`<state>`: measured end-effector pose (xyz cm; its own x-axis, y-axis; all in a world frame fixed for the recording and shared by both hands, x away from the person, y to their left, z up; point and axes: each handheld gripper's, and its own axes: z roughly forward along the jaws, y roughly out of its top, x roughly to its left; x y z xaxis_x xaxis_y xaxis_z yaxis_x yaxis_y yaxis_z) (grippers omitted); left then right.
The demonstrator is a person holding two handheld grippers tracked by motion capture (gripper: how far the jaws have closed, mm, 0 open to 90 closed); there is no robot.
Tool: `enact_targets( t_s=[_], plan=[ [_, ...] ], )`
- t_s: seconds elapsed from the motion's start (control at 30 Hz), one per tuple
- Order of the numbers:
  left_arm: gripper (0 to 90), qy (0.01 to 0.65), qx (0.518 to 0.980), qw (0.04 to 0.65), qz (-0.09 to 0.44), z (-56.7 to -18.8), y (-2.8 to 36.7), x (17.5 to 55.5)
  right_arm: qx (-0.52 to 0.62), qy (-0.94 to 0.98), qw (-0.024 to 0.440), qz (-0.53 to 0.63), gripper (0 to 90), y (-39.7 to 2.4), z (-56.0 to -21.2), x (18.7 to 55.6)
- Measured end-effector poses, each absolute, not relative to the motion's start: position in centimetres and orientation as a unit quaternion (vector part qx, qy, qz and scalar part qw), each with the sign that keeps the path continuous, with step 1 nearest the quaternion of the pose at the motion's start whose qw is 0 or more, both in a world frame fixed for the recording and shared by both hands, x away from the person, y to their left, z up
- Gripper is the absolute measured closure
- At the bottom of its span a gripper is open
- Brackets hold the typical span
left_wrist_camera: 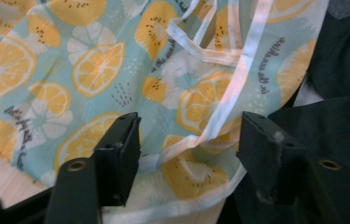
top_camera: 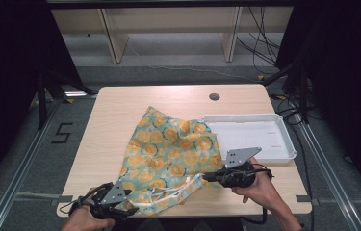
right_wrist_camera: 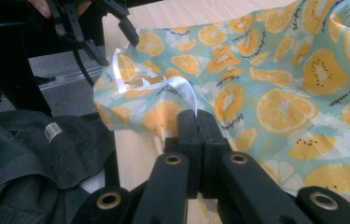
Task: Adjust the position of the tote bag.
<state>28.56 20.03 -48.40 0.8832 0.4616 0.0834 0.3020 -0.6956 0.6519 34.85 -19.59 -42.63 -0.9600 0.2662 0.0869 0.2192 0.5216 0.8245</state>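
A light blue cloth point(top_camera: 173, 149) printed with orange and kiwi slices lies crumpled across the middle of the wooden table point(top_camera: 115, 110). It has white trim and straps along its near edge. At that edge my right gripper point(top_camera: 204, 177) is shut on a fold of the cloth with white trim point(right_wrist_camera: 182, 91), its jaws point(right_wrist_camera: 196, 114) pressed together. My left gripper point(top_camera: 132, 204) is at the cloth's near left corner. In the left gripper view its jaws point(left_wrist_camera: 189, 126) stand apart, with the cloth's hem and a white strap point(left_wrist_camera: 224, 107) lying between them, untouched by the pads.
A white tray point(top_camera: 284, 144) sits at the right of the table, with the cloth's far corner against its left rim. A round cable hole point(top_camera: 214, 96) is near the far edge. Dark clothing point(right_wrist_camera: 32, 158) hangs below the table's near edge.
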Motion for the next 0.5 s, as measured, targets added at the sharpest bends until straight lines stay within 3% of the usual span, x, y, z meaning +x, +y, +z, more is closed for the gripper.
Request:
enact_targets(
  t_s=[0.1, 0.27, 0.33, 0.5],
  plan=[
    [47.8, 0.191, 0.920, 0.322, 0.114, -48.9, 19.5, 28.9, 0.143, 0.870, 0.025, 0.471, 90.0, -19.6, -42.8, 34.9],
    [79.2, 0.194, 0.917, 0.326, 0.124, -48.8, 19.6, 29.9, 0.147, 0.870, 0.025, 0.470, 90.0, -19.7, -42.9, 34.9],
    [86.9, 0.203, 0.910, 0.340, 0.127, -48.6, 19.6, 30.1, 0.146, 0.871, 0.029, 0.468, 90.0, -19.8, -42.9, 35.0],
    [89.5, 0.208, 0.896, 0.369, 0.131, -47.7, 19.3, 30.5, 0.152, 0.872, 0.023, 0.465, 90.0, -19.8, -43.2, 34.9]
  ],
)
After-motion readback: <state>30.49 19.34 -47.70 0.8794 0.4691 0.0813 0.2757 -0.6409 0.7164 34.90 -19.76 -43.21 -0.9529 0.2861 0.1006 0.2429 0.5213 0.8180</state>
